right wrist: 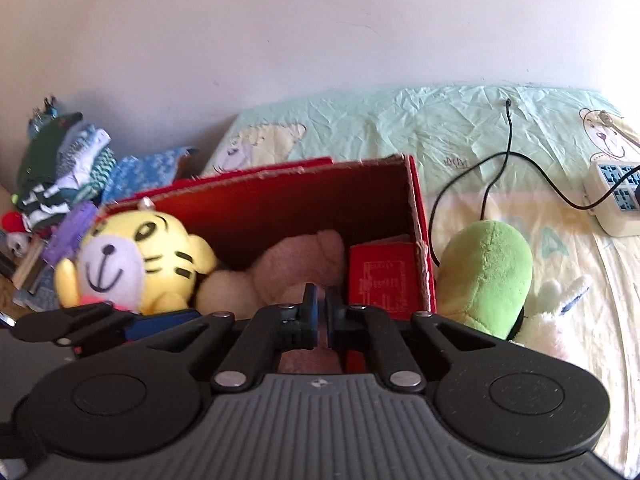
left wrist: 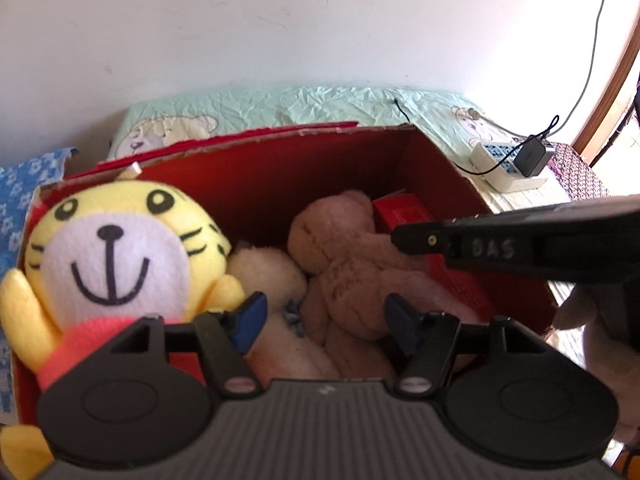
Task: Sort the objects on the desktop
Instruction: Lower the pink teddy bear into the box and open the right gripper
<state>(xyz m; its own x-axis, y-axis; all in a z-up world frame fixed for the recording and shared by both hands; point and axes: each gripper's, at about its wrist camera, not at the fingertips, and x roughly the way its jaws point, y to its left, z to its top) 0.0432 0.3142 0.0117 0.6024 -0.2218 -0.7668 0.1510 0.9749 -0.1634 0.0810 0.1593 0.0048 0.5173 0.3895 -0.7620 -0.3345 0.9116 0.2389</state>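
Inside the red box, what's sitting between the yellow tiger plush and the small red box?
Both views show a cream plush, then a pink teddy bear, between the yellow tiger plush and the small red box.

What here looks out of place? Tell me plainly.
The green plush lies outside the red box, on the sheet beside its right wall, with a white plush next to it. The yellow tiger and brown bear are already in the box.
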